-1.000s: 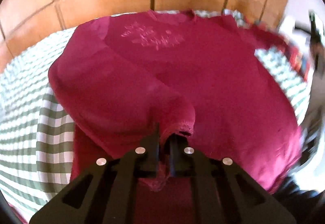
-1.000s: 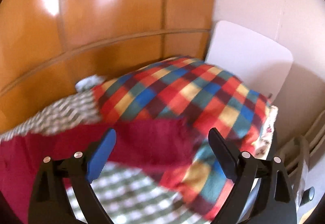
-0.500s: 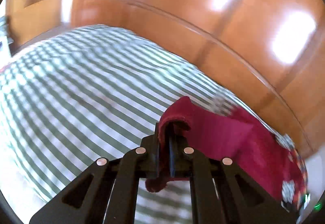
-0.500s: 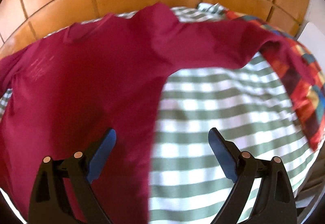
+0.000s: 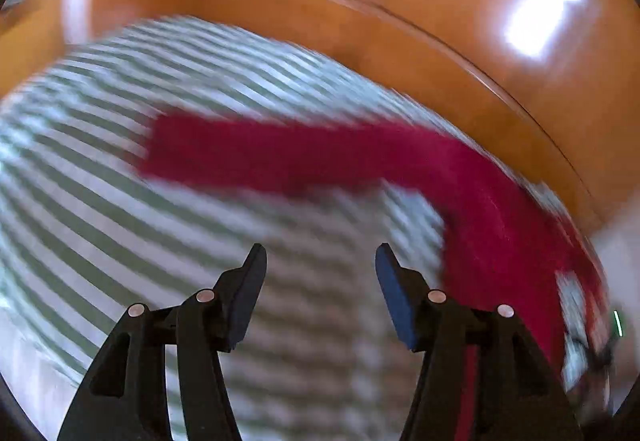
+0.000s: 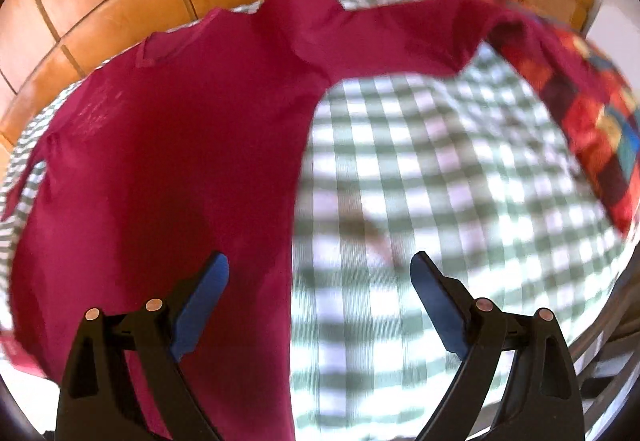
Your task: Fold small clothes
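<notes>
Sweater [image 6: 168,161], deep red, lies spread on the green-checked bedcover [image 6: 420,181], filling the left half of the right wrist view, one sleeve reaching across the top toward the multicoloured plaid cushion [image 6: 592,129] at upper right. Left wrist view, blurred: the other sleeve [image 5: 280,153] runs as a red band across mid-frame, flat on the cover. Left gripper [image 5: 318,265] is wide open, nothing between its fingers. Right gripper [image 6: 320,273] gapes too, empty, poised over the sweater's side edge at lower centre. Looks like the laying-out step, both sleeves out and no fold made. Next move likely calls for pinching a sleeve end or a side edge cleanly through the cloth without snagging the bedcover, then carrying it inward over the body.
</notes>
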`<state>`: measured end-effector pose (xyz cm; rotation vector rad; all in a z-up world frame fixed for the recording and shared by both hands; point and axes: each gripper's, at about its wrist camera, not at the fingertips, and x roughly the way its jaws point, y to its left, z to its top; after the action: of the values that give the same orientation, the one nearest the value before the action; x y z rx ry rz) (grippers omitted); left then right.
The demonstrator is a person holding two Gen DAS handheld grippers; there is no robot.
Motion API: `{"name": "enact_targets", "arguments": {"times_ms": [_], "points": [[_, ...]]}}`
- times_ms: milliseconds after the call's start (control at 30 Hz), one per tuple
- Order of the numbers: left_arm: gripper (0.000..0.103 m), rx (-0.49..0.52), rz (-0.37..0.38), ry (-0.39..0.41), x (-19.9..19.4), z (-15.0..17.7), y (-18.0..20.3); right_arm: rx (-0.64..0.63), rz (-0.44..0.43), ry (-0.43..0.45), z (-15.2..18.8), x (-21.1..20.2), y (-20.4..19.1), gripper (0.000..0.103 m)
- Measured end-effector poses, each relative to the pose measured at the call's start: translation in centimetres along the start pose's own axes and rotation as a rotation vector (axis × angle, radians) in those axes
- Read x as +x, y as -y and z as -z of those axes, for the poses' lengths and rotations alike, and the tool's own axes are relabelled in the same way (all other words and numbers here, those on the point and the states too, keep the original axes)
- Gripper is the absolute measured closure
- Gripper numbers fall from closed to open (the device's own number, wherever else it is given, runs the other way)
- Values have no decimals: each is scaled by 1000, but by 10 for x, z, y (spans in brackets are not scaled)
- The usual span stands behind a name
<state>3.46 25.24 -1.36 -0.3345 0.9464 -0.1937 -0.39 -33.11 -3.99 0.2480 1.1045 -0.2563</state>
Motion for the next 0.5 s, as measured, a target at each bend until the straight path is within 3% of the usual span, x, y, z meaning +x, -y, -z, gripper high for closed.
{"name": "enact_targets", "arguments": {"times_ms": [33,133,233,300,367,400,433,500], "points": [[47,44,69,-55,5,20,15,14,-30,-20,6,-2,4,12],[47,129,171,-182,17,69,49,27,-142,-87,31,-12,10,23],[47,166,212,-261,27,104,73,-11,-223,-156,56,-18,1,39],[48,168,212,-262,29,115,79,-61,-254,-195,71,-19,-10,45],[74,139,225,-252,28,117,81,-156,-199,-193,85,-20,-27,62],[96,112,239,-262,27,117,80,-176,-174,-185,86,-21,-30,68],[96,108,244,-254,22,116,84,-173,-172,-182,84,-23,-29,90],[96,134,252,-228,12,115,89,-162,-219,-159,77,-35,-26,96]]}}
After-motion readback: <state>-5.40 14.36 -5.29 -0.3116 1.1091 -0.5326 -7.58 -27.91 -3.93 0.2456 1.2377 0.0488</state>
